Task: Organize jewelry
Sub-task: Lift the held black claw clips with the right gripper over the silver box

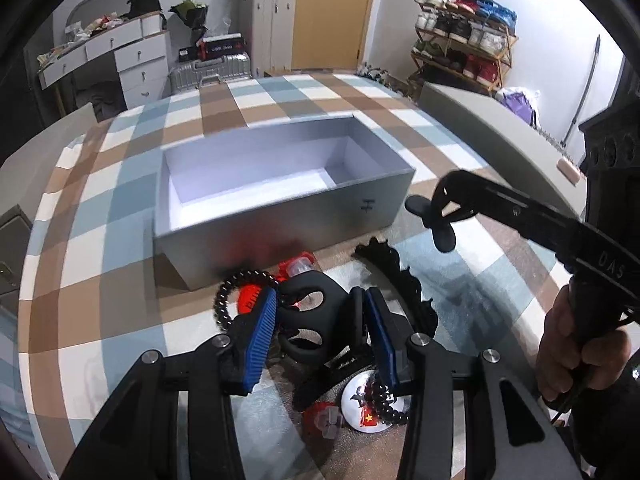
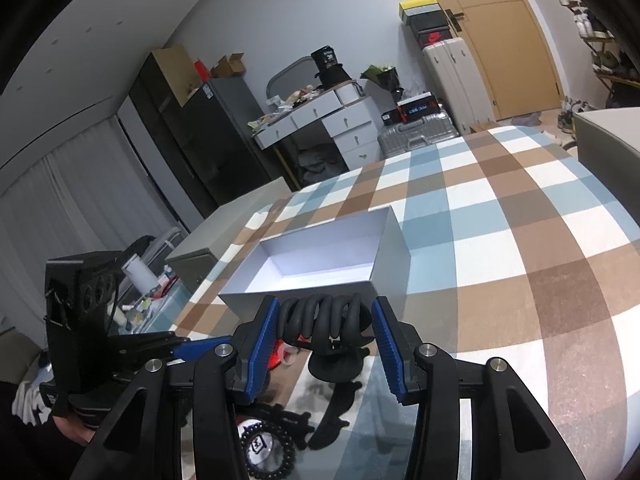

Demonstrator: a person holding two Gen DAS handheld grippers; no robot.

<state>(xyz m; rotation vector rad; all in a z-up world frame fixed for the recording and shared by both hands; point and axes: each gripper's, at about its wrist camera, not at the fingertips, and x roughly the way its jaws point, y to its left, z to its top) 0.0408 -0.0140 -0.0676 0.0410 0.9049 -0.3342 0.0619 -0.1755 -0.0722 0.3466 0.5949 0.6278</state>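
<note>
An open grey box [image 1: 280, 196] with a white inside sits on the checked cloth; it also shows in the right wrist view [image 2: 320, 264]. In front of it lies a jewelry pile: a black bead bracelet [image 1: 230, 296], red items [image 1: 298, 266], a round white badge [image 1: 366, 404] and black lace [image 1: 400, 276]. My left gripper [image 1: 320, 332] has its blue pads around a black looped ornament [image 1: 316, 304], low over the pile. My right gripper [image 2: 324, 340] is shut on a black coiled spiral piece [image 2: 320, 316] just before the box's near corner, and shows in the left wrist view [image 1: 436, 216].
The checked cloth [image 1: 280, 96] covers a round table. A grey lid [image 1: 492, 132] stands at the right edge. Behind are a white dresser [image 1: 128, 60], suitcases [image 1: 268, 28], a shoe rack [image 1: 464, 44] and a door.
</note>
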